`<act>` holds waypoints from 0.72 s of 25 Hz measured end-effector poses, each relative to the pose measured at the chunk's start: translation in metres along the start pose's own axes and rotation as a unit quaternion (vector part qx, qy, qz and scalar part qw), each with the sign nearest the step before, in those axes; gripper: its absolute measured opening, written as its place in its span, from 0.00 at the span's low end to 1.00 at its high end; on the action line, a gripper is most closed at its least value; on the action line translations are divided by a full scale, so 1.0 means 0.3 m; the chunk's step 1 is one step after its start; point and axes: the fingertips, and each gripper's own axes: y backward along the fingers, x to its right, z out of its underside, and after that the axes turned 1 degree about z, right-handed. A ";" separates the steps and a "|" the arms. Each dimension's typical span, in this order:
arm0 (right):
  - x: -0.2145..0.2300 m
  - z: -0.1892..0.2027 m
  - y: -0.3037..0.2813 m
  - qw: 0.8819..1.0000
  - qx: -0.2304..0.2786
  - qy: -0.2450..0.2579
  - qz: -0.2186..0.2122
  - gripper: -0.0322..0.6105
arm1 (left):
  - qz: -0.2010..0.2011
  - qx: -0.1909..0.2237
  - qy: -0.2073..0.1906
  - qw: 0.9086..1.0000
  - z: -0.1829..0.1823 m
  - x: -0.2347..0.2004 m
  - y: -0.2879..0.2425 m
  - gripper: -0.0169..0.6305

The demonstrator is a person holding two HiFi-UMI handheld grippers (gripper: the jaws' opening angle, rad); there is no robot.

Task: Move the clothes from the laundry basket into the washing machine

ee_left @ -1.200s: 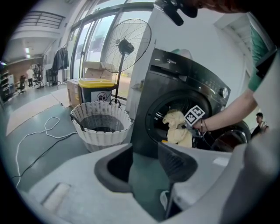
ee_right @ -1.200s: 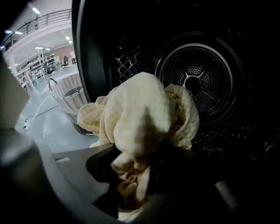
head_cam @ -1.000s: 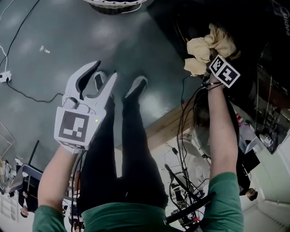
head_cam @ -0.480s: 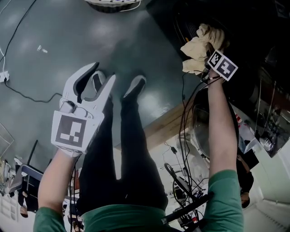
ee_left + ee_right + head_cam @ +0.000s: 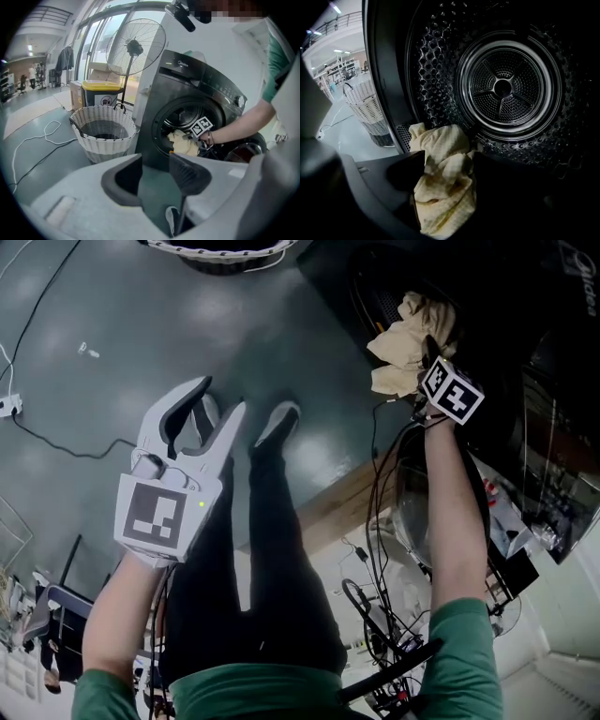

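Observation:
A crumpled pale yellow cloth (image 5: pixel 445 178) lies between the jaws of my right gripper (image 5: pixel 447 164) at the lip of the washing machine's steel drum (image 5: pixel 506 89). These jaws have just been opening and the cloth sits loosely in the gap. In the head view the cloth (image 5: pixel 403 343) bunches beyond the right marker cube (image 5: pixel 452 390), at the dark drum mouth. My left gripper (image 5: pixel 202 418) hangs open and empty over the floor, away from the machine (image 5: pixel 187 89). The white wicker laundry basket (image 5: pixel 103 131) stands left of the machine, and its inside looks dark.
The basket's rim (image 5: pixel 220 249) shows at the top of the head view. A standing fan (image 5: pixel 136 47) and a yellow-lidded bin (image 5: pixel 101 91) are behind the basket. A cable (image 5: pixel 33 140) runs over the grey floor. The person's shoe (image 5: pixel 281 418) is below the left gripper.
The right gripper and the yellow cloth have shifted slightly up and left in the head view, toward the drum mouth. The left gripper has stayed open and about where it was.

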 end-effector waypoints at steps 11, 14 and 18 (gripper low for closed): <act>-0.038 0.190 0.124 0.995 -0.038 -0.071 -0.056 0.54 | 0.005 -0.003 0.001 1.000 -0.007 0.034 -0.019 0.31; -0.068 0.263 0.076 0.993 -0.068 -0.072 -0.063 0.54 | 0.010 -0.006 0.001 1.000 0.007 0.044 -0.034 0.31; -0.078 0.256 -0.010 0.993 -0.083 -0.060 -0.055 0.52 | 0.011 -0.010 0.003 1.000 0.015 0.052 -0.044 0.31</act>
